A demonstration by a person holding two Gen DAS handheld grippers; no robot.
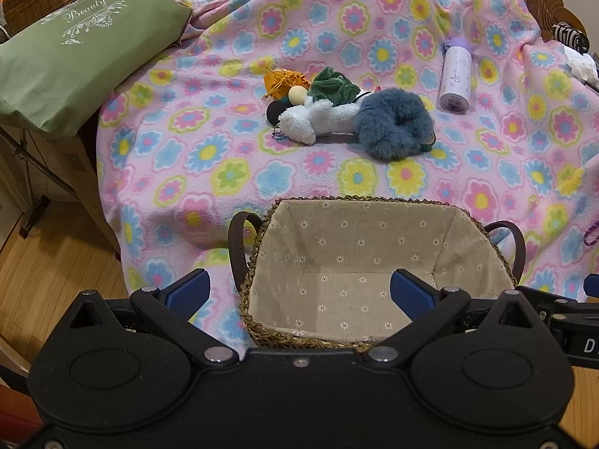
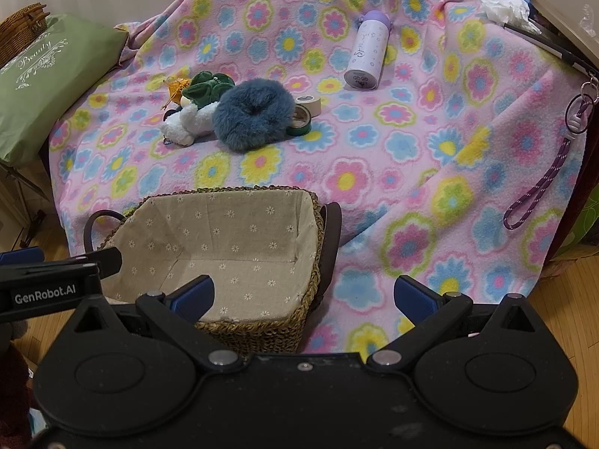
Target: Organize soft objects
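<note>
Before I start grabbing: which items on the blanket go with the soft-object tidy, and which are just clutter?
For the job: blue fluffy scrunchie, white plush toy, green scrunchie, orange pouch, lined basket.

Just lying about: lilac bottle, tape rolls, purple lanyard, green pillow.

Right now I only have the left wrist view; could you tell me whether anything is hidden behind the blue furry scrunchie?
Observer: Yes. A green tape roll and a beige tape roll lie just behind the blue furry scrunchie.
Operator: Thank you. Is the right gripper free to help?
Observer: Yes. The right gripper is open and empty, near the right end of the lined basket.
</note>
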